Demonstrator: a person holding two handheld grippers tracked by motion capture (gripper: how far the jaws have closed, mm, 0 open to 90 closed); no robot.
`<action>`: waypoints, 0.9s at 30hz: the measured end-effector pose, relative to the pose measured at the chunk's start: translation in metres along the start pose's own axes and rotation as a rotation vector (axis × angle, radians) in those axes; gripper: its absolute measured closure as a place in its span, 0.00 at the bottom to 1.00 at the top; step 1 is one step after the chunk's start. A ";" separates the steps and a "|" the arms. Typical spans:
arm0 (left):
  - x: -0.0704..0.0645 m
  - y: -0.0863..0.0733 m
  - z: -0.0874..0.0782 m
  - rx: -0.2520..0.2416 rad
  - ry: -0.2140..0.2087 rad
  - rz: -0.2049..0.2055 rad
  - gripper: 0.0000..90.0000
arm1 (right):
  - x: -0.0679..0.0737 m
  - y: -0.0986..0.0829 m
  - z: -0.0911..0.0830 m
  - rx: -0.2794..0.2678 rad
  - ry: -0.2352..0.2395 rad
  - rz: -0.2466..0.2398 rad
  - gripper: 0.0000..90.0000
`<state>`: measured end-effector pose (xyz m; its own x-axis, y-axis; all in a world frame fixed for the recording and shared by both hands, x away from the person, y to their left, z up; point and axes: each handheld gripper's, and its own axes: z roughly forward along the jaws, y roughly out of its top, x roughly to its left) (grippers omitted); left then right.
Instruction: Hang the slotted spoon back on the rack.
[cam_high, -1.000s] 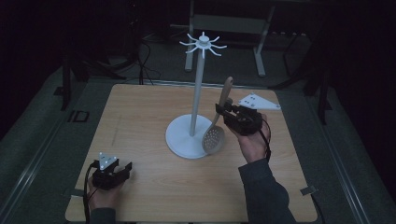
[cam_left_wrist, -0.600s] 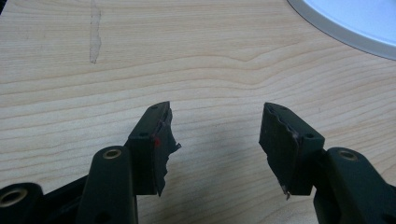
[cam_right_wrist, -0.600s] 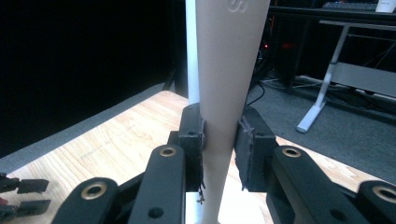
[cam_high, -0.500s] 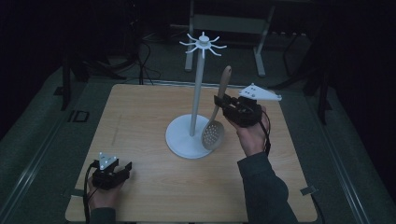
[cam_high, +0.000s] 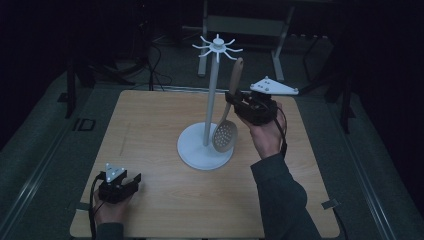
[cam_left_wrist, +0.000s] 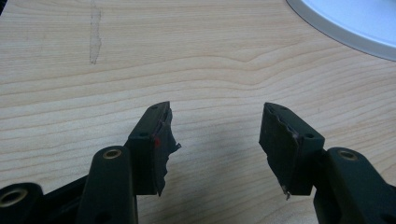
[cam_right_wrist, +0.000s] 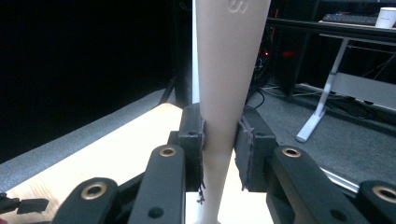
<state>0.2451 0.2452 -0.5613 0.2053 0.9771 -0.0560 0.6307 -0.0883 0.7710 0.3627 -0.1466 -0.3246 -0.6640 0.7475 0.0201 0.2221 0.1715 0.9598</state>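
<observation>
A slotted spoon (cam_high: 227, 125) with a pale wooden handle hangs in the air just right of the centre of the surface (cam_high: 150, 120), held nearly upright with its perforated round bowl at the bottom and its handle tip pointing toward twelve o'clock. The right claw (cam_high: 234, 100) is clenched on the handle about midway up; in the right gripper view the handle (cam_right_wrist: 229, 70) rises between the two jaws, its top cut off by the frame edge and its bowl out of sight below. The spoon's bowl hangs over the three o'clock side of the round white base of a hook stand (cam_high: 212, 100); whether the two touch cannot be made out. The stand's thin pole rises to a ring of short hooks, and the handle tip sits just below and to the right of that ring. The left claw (cam_high: 131, 181) rests low at the seven o'clock corner of the surface, well apart from the stand, its jaws released and spread with bare wood between them; the left gripper view (cam_left_wrist: 215, 140) shows a curved sliver of the white base at the one o'clock corner. Broad open wood lies from nine to eleven o'clock. Beyond the surface edges the room is dark, and its furniture is hard to make out.
</observation>
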 end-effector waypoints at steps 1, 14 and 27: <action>0.000 0.000 0.000 0.000 0.000 0.000 0.49 | 0.000 0.001 0.001 0.003 -0.002 0.004 0.82; 0.000 0.000 0.000 0.002 0.000 0.001 0.49 | -0.001 0.005 0.010 0.019 0.018 0.027 0.82; 0.000 0.000 0.001 0.002 -0.001 0.000 0.49 | -0.001 0.010 0.024 0.042 0.029 0.049 0.82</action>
<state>0.2455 0.2451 -0.5617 0.2065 0.9768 -0.0564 0.6323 -0.0892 0.7695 0.3830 -0.1306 -0.3215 -0.6715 0.7372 0.0758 0.2847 0.1622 0.9448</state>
